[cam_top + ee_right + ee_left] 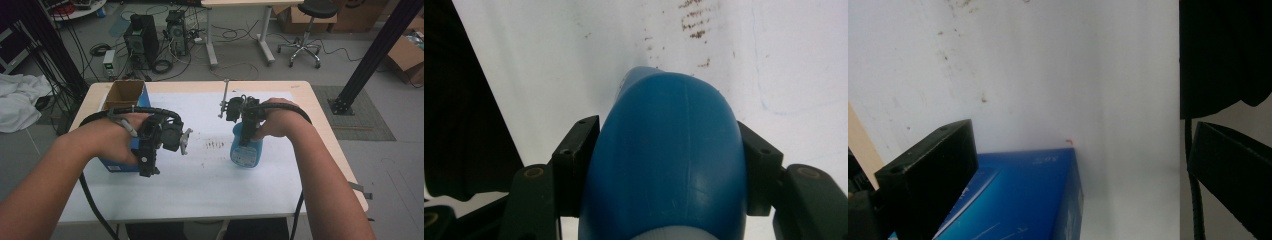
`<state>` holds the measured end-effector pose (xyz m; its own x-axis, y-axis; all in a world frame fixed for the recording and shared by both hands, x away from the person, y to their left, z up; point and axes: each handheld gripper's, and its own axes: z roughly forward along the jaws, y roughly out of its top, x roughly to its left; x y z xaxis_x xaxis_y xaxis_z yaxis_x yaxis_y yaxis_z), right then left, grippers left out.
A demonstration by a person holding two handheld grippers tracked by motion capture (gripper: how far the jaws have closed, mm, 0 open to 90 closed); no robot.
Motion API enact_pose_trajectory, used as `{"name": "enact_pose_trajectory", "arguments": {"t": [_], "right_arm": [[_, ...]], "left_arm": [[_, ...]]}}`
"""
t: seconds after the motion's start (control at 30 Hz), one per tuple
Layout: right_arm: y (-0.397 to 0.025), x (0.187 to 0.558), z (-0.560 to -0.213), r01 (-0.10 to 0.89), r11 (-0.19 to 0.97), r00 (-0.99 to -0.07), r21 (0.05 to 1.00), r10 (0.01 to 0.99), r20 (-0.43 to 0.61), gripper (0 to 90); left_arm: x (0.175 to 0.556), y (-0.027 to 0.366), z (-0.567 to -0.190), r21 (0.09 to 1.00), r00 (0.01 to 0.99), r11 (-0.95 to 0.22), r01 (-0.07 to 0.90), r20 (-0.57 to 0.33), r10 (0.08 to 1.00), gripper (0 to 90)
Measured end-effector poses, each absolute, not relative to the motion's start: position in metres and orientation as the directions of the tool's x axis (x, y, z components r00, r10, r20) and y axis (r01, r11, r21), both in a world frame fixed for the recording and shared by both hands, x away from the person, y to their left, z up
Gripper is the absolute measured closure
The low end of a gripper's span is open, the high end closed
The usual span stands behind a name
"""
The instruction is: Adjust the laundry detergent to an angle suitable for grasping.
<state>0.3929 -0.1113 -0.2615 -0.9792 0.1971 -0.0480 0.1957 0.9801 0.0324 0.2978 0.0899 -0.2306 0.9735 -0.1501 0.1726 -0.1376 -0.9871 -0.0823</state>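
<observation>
Right gripper (669, 150) is clamping the blue bottle (669, 160); left gripper (1078, 165) is hovering, jaws apart, over the blue box (1023, 200).

The table (320, 135) has a pale wood top under a white sheet (200, 175). On the sheet stand a blue box (120, 162), open at the top, at the left, and a blue bottle (246, 150) right of centre. Brown marks (215, 145) lie between them.
</observation>
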Motion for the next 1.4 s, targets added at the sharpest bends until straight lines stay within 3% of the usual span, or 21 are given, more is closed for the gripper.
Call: {"name": "enact_pose_trajectory", "arguments": {"t": [0.2,1.13,1.4], "right_arm": [[-0.105,0.392,-0.263,0.111,0.992,-0.991,0.052,0.114,-0.067,38.0],[-0.104,0.402,-0.294,0.182,0.982,-0.980,0.048,0.185,-0.067,37.9],[-0.109,0.400,-0.295,0.220,0.972,-0.972,0.086,0.226,-0.060,37.9]], "left_arm": [[0.299,0.090,-0.231,-0.083,0.975,-0.988,-0.131,0.171,-0.144,0.3],[0.300,0.089,-0.236,-0.080,0.975,-0.988,-0.135,0.164,-0.147,0.3],[0.301,0.086,-0.238,-0.078,0.975,-0.987,-0.138,0.163,-0.149,0.3]]}}
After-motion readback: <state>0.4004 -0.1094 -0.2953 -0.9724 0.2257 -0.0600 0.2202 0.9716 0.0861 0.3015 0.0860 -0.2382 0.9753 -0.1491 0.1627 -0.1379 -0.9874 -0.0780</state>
